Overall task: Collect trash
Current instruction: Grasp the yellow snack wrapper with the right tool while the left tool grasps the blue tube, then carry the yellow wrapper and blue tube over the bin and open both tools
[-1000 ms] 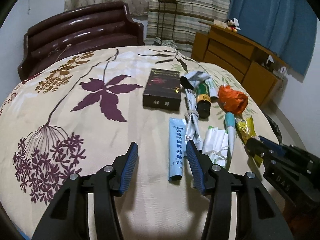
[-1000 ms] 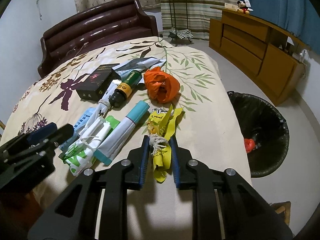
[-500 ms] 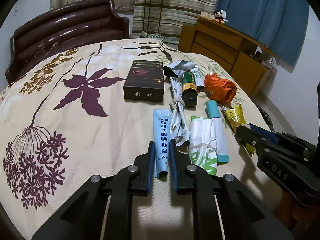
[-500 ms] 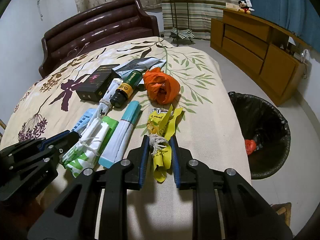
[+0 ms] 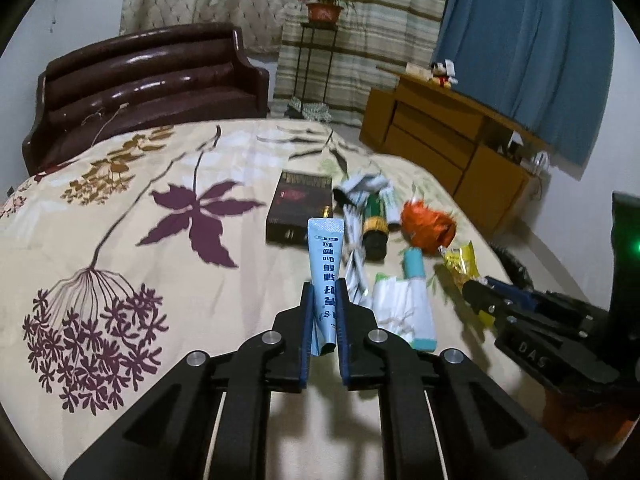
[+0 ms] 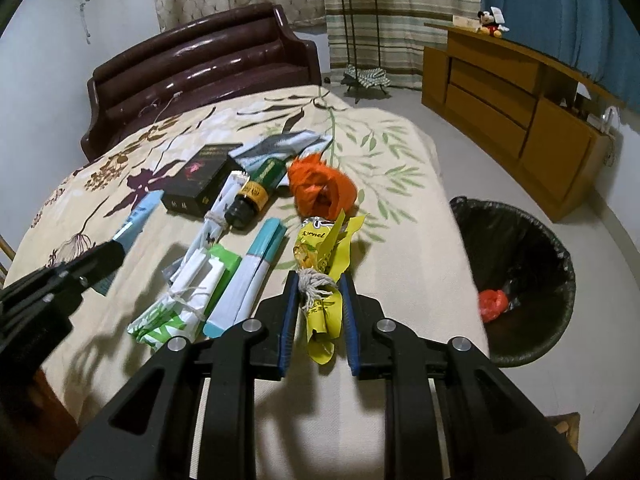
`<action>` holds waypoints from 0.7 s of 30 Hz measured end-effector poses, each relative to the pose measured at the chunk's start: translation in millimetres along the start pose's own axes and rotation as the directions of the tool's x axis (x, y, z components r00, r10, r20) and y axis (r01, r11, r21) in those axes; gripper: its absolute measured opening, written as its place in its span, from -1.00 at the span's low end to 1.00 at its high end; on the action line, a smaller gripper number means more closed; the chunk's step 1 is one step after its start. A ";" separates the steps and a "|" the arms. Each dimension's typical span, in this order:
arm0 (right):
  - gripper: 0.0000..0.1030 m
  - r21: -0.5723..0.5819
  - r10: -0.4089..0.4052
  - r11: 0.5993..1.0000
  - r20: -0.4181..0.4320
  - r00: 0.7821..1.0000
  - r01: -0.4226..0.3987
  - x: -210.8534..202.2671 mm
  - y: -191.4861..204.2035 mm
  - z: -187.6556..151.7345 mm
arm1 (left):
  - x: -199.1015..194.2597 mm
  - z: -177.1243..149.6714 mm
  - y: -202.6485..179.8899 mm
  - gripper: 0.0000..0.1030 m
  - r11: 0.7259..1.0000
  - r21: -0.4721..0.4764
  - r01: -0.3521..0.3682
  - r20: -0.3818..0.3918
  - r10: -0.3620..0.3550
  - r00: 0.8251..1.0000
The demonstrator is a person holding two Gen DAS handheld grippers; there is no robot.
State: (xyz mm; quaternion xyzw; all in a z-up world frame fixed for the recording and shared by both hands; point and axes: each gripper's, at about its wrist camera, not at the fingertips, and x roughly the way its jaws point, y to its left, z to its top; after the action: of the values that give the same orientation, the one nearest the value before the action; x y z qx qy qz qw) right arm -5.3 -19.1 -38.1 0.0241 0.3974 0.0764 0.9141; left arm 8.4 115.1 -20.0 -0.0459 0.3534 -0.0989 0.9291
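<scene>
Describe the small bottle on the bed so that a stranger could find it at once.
On the floral bedspread, find the row of trash. The bottle lies right of the dark box and left of the orange bag. Only it has a green body, yellow band and black cap.

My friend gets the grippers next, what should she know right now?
Left gripper: shut on the light blue tube, lifted off the bedspread.
Right gripper: shut on the yellow wrapper, which is tied with string.
Black bin: on the floor beside the bed, with a red scrap inside.
On the bed: dark box, green bottle, orange bag, tied paper roll, green-and-white packet, teal-capped pack.
Left to do: drop both held pieces in the bin, then collect the rest.
</scene>
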 end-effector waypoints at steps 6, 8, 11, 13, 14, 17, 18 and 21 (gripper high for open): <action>-0.61 0.003 -0.038 0.999 0.050 0.998 0.038 -12.9 -18.1 8.4 | -5.9 11.0 -18.6 -0.78 1.000 0.007 0.018 0.057 -0.018 0.998; -0.61 0.015 -0.059 0.998 0.065 0.996 0.058 -16.5 -30.5 11.6 | -3.1 14.9 -28.7 -0.78 1.000 0.016 0.027 0.063 -0.028 0.998; -0.61 0.031 -0.098 0.995 0.086 0.991 0.096 -21.5 -49.4 14.8 | 4.2 19.6 -46.3 -0.78 0.998 0.029 0.048 0.063 -0.050 0.997; -0.61 0.048 -0.120 0.992 0.096 0.988 0.116 -23.8 -63.7 17.0 | 9.9 22.0 -59.2 -0.78 0.997 0.047 0.058 0.065 -0.061 0.996; -0.61 0.060 -0.132 0.990 0.100 0.986 0.126 -24.7 -71.4 18.6 | 13.4 23.4 -65.0 -0.78 0.997 0.056 0.061 0.064 -0.065 0.996; -0.61 0.087 -0.165 0.984 0.112 0.980 0.155 -27.5 -92.7 20.8 | 23.9 26.3 -85.3 -0.78 0.994 0.079 0.080 0.057 -0.085 0.995; -0.61 0.095 -0.175 0.982 0.115 0.978 0.164 -27.9 -99.2 21.4 | 28.3 27.7 -94.0 -0.78 0.992 0.090 0.087 0.055 -0.093 0.994; -0.61 0.113 -0.205 0.975 0.124 0.971 0.191 -28.4 -117.3 22.5 | 39.1 30.1 -116.5 -0.78 0.987 0.120 0.104 0.045 -0.110 0.993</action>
State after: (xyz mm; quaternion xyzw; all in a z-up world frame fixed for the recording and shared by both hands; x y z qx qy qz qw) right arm 6.1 -139.0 -14.5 0.0352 0.3384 -0.0370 0.9396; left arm 39.3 -6.6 -4.8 -0.0128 0.3197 -0.1680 0.9324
